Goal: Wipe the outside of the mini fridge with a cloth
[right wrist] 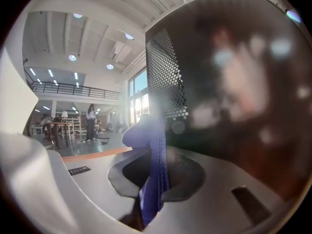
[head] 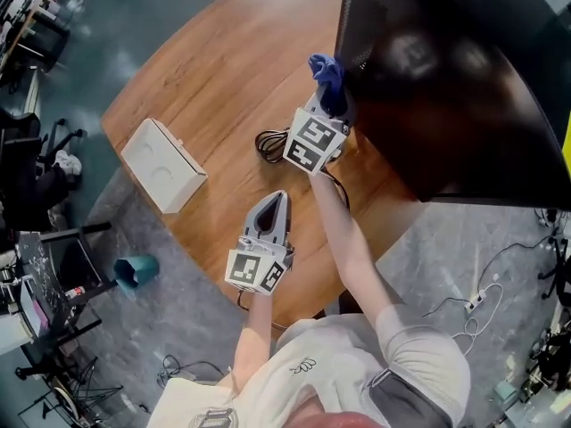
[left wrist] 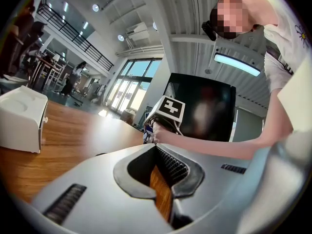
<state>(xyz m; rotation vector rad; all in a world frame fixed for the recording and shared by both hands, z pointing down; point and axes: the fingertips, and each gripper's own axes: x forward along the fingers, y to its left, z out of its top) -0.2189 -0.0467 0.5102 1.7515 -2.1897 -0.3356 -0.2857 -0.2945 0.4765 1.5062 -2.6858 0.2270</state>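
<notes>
The black glossy mini fridge (head: 446,87) stands on the round wooden table (head: 214,78) at the right. My right gripper (head: 328,96) is shut on a blue cloth (head: 326,71) and holds it against the fridge's left side, by the perforated vent (right wrist: 165,77). In the right gripper view the blue cloth (right wrist: 152,165) hangs between the shut jaws, with the fridge wall (right wrist: 243,96) close on the right. My left gripper (head: 275,205) hovers over the table's near edge, shut and empty. In the left gripper view the fridge (left wrist: 204,108) and the right gripper's marker cube (left wrist: 170,108) lie ahead.
A white box (head: 162,163) lies on the table's left part. A black cable (head: 272,141) coils near the fridge's base. A teal bin (head: 136,271) stands on the floor left of the table. More cables (head: 473,306) run over the floor at the right.
</notes>
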